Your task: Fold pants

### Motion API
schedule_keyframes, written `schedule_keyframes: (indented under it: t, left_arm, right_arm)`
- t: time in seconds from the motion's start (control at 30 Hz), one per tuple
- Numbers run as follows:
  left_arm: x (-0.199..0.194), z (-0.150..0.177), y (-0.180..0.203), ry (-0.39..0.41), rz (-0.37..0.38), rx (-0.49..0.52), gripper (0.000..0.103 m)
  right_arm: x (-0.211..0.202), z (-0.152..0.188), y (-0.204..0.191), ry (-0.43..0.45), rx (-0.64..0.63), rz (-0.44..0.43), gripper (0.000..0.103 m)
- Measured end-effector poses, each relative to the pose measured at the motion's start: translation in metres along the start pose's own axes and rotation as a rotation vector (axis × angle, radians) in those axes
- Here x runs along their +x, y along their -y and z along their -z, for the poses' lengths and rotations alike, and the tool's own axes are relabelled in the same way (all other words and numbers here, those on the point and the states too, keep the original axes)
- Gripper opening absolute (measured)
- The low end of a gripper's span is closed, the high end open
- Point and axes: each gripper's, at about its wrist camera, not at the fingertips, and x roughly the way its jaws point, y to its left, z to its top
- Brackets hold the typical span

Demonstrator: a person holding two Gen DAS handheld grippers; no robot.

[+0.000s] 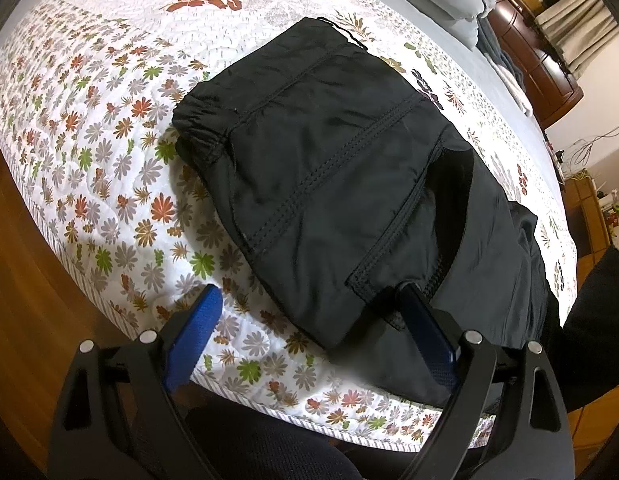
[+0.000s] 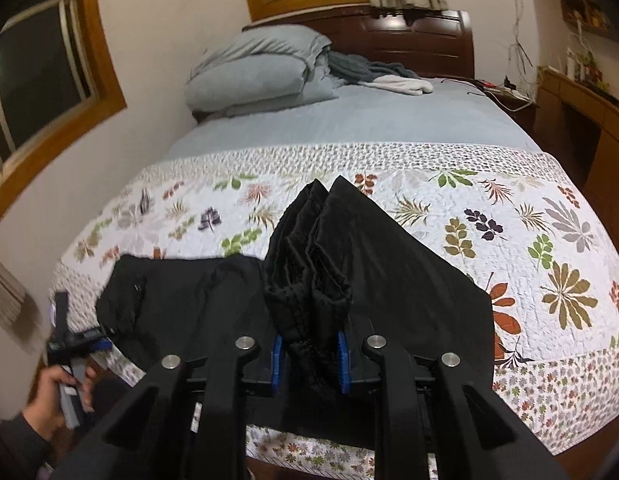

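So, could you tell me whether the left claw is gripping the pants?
No, the left claw stands wide open, its blue fingers apart over the near edge of the black pants.

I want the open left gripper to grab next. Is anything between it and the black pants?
Nothing visible. The left gripper hangs open over the black pants' near edge on the floral quilt, one blue finger already over the fabric.
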Motion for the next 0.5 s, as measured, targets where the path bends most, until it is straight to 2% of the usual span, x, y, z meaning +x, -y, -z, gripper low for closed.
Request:
schedule_keyframes:
  t: [0.2,0.5]
  left_arm:
    - [0.003,0.0,0.002,-0.004,-0.011,0.006,0.09]
    - [0.007,0.0,0.007,-0.009,-0.025,0.013,0.091]
  right_arm:
    - [0.016,0.013,-0.017,-0.05,-0.034,0.006,0.02]
    - [0.026,0.016,-0.025,-0.064,-0.059,0.021,0.02]
